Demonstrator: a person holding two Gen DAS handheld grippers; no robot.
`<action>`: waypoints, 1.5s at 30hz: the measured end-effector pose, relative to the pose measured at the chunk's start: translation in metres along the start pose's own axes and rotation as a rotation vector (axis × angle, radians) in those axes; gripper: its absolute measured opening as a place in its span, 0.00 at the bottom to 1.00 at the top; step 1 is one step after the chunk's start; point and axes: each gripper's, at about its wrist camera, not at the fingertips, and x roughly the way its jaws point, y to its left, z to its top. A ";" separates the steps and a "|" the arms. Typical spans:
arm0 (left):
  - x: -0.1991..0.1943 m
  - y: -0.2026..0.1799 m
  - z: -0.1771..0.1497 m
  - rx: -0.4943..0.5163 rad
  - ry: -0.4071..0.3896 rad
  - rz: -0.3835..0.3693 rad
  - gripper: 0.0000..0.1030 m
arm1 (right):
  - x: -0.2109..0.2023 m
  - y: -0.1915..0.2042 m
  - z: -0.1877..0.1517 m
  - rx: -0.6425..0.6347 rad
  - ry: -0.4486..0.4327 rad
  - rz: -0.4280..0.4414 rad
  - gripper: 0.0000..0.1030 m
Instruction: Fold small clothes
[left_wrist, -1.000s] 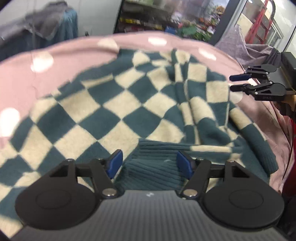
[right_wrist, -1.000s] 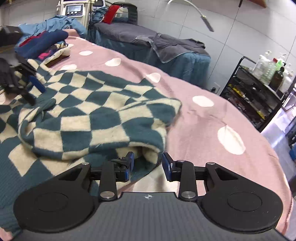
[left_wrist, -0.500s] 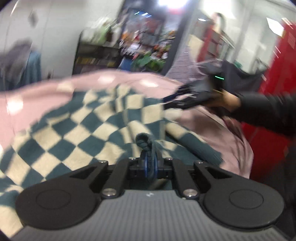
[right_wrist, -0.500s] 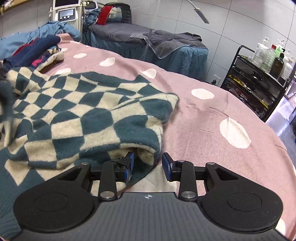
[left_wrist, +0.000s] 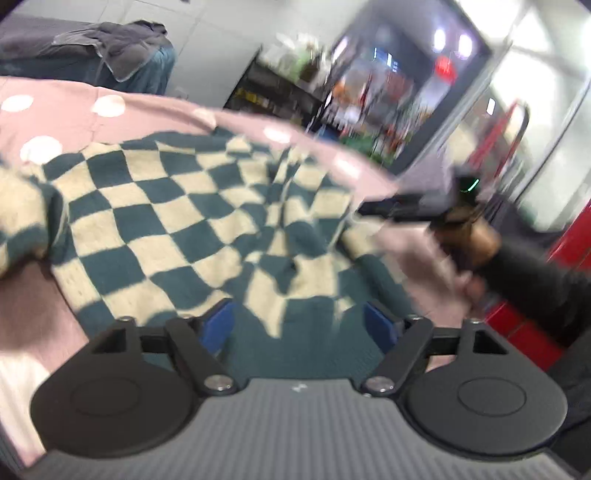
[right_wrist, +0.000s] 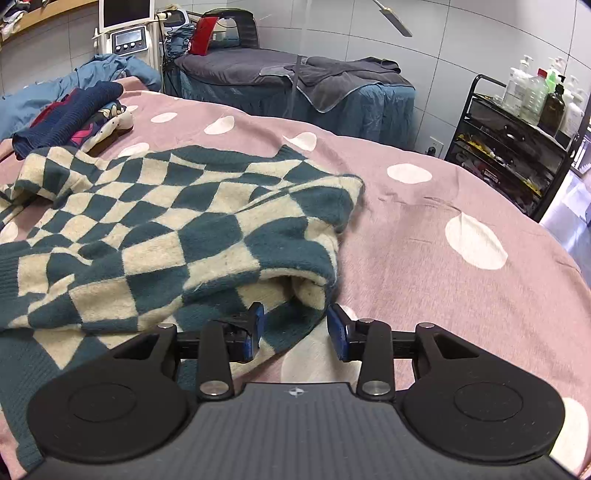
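A teal and cream checkered sweater (right_wrist: 177, 236) lies spread on the pink dotted bedspread (right_wrist: 424, 236). It also shows in the left wrist view (left_wrist: 177, 221), blurred. My left gripper (left_wrist: 301, 325) is open over the sweater's teal ribbed hem, holding nothing. My right gripper (right_wrist: 293, 326) is open, its fingers on either side of a folded sweater edge near the cuff. The right gripper also shows in the left wrist view (left_wrist: 399, 208) at the sweater's far side, held by a hand.
A pile of dark blue and patterned clothes (right_wrist: 70, 118) lies at the bed's far left. A grey-covered treatment bed (right_wrist: 295, 81) stands behind. A black cart with bottles (right_wrist: 517, 136) stands at the right. A machine with a screen (right_wrist: 125, 29) stands at the back.
My left gripper shut on the ribbed hem, lifted it, then opened and let it go; the sweater now lies flatter. My right gripper stayed open in place.
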 end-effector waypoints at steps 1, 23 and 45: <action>0.012 -0.001 0.002 0.033 0.046 0.055 0.68 | -0.001 0.001 0.000 0.000 -0.004 0.001 0.64; -0.015 0.072 0.122 -0.057 -0.110 0.285 0.05 | 0.045 0.000 0.037 -0.144 0.030 -0.221 0.18; 0.081 0.158 0.112 -0.249 0.171 0.332 0.30 | 0.033 -0.059 0.119 0.189 -0.046 -0.063 0.99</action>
